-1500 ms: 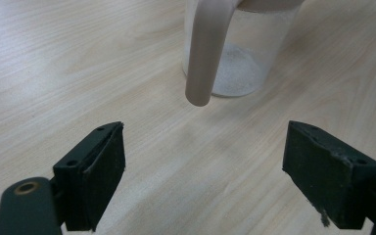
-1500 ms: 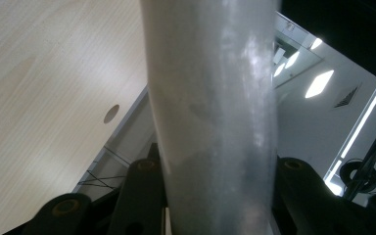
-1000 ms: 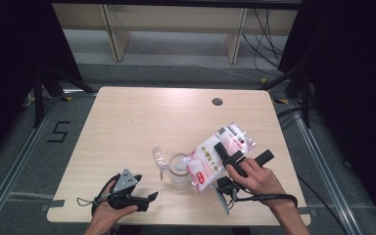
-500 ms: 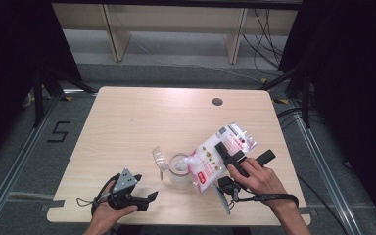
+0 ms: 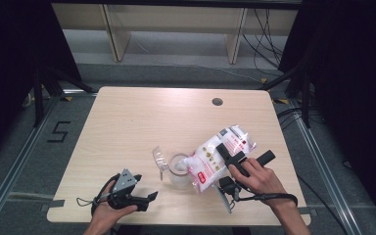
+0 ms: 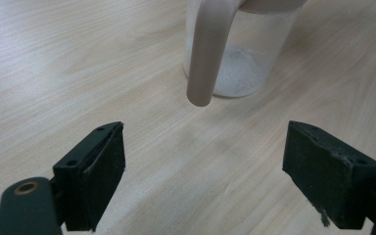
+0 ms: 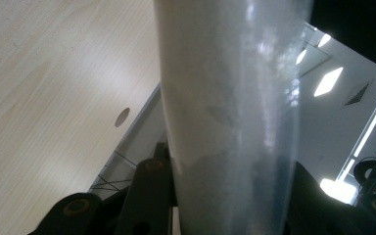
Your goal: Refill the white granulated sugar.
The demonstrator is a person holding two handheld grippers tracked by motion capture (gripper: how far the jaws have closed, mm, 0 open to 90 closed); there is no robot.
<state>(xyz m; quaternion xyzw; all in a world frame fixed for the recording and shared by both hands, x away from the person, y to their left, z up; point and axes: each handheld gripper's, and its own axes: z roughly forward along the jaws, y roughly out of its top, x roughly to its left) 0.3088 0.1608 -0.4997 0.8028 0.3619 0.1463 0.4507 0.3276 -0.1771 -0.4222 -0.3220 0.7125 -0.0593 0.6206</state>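
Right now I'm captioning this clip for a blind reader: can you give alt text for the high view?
A person's right gripper clamps a white and red bag, tipped over a clear plastic jug on a wooden table. The left gripper rests open near the front edge, apart from the jug.

White bag [image 5: 214,157] with red print; clear jug [image 5: 176,169], beige handle [image 6: 206,51]; pale wood table [image 5: 142,117].
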